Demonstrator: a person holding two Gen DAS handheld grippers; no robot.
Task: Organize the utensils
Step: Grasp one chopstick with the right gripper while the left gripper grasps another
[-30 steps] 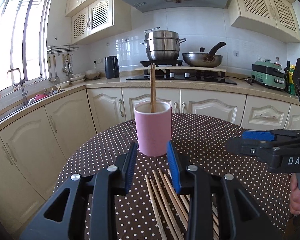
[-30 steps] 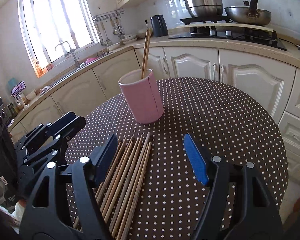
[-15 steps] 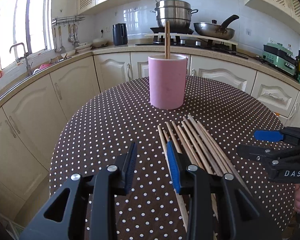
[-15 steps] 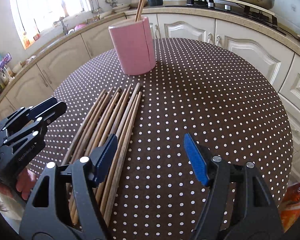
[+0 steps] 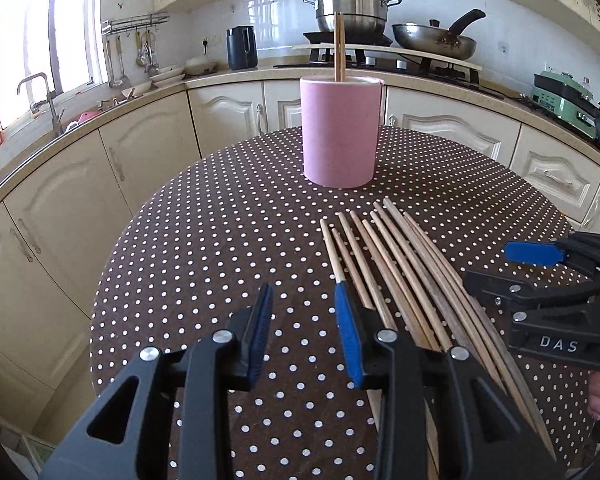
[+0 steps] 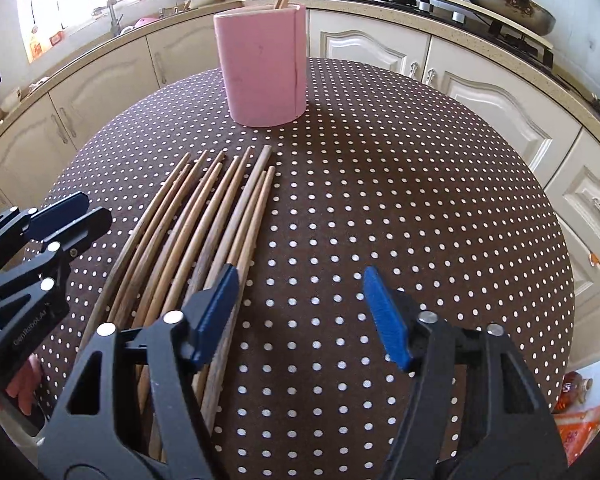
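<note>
A pink cup (image 5: 340,132) (image 6: 264,68) stands upright on the far part of the round dotted table (image 5: 220,240), with two wooden chopsticks (image 5: 339,46) sticking up out of it. Several more chopsticks (image 5: 400,264) (image 6: 220,208) lie side by side on the cloth. My left gripper (image 5: 302,304) hangs open with a narrow, empty gap, its right finger over the leftmost stick. My right gripper (image 6: 300,280) stands open at the bundle's right edge. Its jaws are closing, with only cloth between them and its left finger over the outermost sticks. Each gripper shows in the other's view (image 5: 500,266) (image 6: 60,216).
Cream cabinets and a worktop curve behind the table, with a sink (image 5: 40,96) by the window, a black kettle (image 5: 242,48), and a steamer pot (image 5: 350,4) and frying pan (image 5: 432,40) on the stove. The table's right half (image 6: 420,200) is bare cloth.
Both grippers have dropped and tipped down toward the table, so the chopsticks on the cloth now lie in full view. The right jaws stand a little narrower than before.
</note>
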